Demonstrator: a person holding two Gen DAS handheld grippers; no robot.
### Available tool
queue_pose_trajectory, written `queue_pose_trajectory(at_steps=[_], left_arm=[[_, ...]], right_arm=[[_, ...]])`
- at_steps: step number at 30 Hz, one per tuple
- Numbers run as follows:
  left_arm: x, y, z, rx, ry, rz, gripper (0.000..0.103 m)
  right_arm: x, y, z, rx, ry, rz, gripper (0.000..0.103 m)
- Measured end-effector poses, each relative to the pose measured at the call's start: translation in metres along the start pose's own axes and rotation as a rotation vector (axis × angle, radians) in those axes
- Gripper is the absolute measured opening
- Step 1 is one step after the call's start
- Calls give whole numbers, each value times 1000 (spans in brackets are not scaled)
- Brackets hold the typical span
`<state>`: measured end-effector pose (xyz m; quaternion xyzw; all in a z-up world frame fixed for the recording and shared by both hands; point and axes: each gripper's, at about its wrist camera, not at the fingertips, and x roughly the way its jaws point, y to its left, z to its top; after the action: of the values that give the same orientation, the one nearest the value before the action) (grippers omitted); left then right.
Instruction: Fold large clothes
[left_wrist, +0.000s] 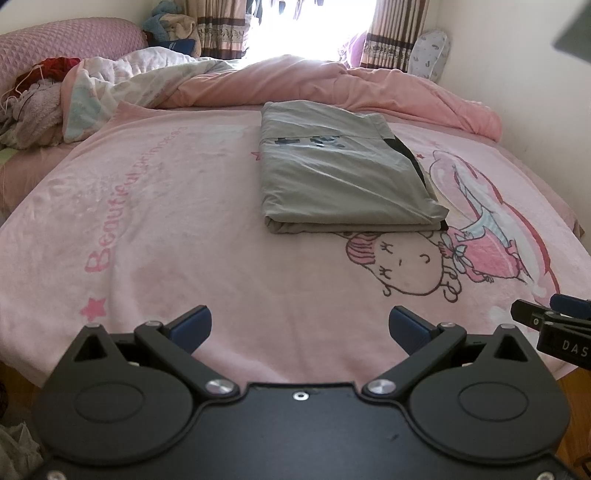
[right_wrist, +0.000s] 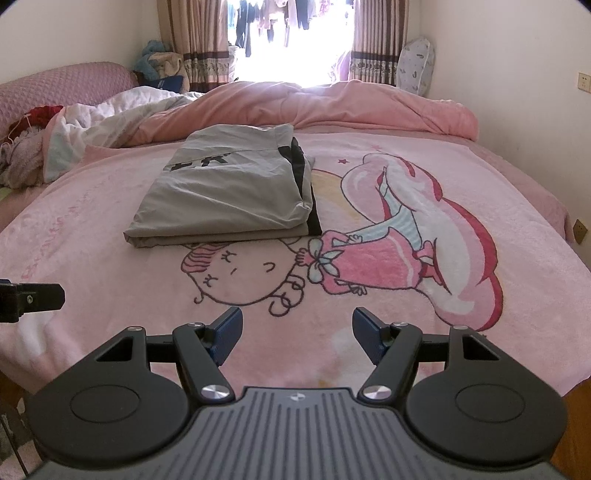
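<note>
A grey garment (left_wrist: 340, 173) with black trim and dark lettering lies folded into a neat rectangle on the pink cartoon blanket (left_wrist: 155, 229). It also shows in the right wrist view (right_wrist: 225, 192), left of centre. My left gripper (left_wrist: 300, 326) is open and empty, hovering above the blanket's near edge, well short of the garment. My right gripper (right_wrist: 297, 334) is open and empty too, over the near edge, apart from the garment. Part of the right gripper shows at the left view's right edge (left_wrist: 554, 325).
A rumpled pink duvet (left_wrist: 295, 81) lies across the far side of the bed. A heap of clothes (left_wrist: 33, 107) and a pink headboard (left_wrist: 66, 40) sit at the far left. A wall (right_wrist: 517, 74) runs along the right. Curtains and a bright window stand behind.
</note>
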<state>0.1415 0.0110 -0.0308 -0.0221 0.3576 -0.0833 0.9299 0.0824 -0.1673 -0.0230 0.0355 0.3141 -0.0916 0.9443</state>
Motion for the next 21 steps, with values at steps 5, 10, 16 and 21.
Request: queue_pose_trajectory(at_steps=[5, 10, 16, 21], left_arm=[[1, -1, 0, -2, 5, -2, 103], [1, -3, 1, 0, 5, -4, 103], [2, -2, 1, 1, 3, -14, 103], [1, -4, 1, 13, -5, -19, 103]], right_arm=[[1, 1, 1, 0, 1, -1, 80], [1, 1, 1, 0, 3, -1, 80], [5, -2, -1, -1, 11, -1, 80], [5, -2, 0, -1, 12, 0, 80]])
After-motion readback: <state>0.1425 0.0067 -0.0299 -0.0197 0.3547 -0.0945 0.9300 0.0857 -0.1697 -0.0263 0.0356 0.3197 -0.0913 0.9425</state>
